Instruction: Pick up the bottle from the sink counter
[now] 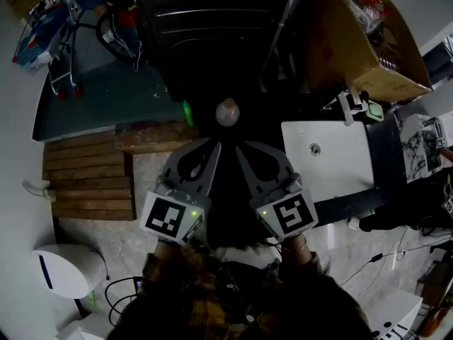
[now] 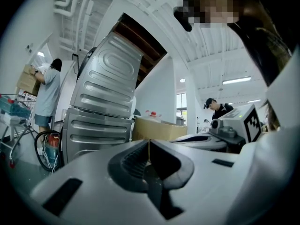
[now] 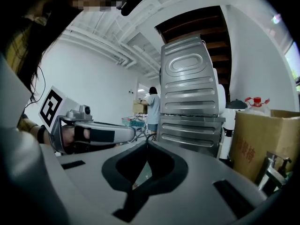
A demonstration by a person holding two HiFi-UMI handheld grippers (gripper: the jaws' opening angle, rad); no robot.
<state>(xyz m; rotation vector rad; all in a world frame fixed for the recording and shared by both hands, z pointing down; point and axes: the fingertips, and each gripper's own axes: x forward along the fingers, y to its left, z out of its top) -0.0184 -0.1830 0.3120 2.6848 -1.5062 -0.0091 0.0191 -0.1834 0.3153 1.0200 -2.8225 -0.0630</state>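
The white sink counter [image 1: 329, 163] lies to the right in the head view. At its back edge stand a tap and a small white-and-green pump-like item [image 1: 362, 109]; I cannot tell whether this is the bottle. The same spot shows dimly at the lower right of the right gripper view, as a pump head [image 3: 275, 168]. My left gripper [image 1: 215, 146] and right gripper [image 1: 241, 147] are held side by side close to my body, well left of the sink. Both are shut and hold nothing, jaws meeting in the left gripper view [image 2: 149, 145] and the right gripper view [image 3: 147, 145].
A tall ribbed metal machine [image 3: 190, 108] stands straight ahead. A cardboard box [image 1: 364, 44] with a red-capped bottle [image 3: 256, 101] sits behind the sink. A wooden pallet [image 1: 92, 179] and a white round device [image 1: 67, 271] lie left. A person [image 2: 47, 95] stands by a cart [image 1: 49, 27].
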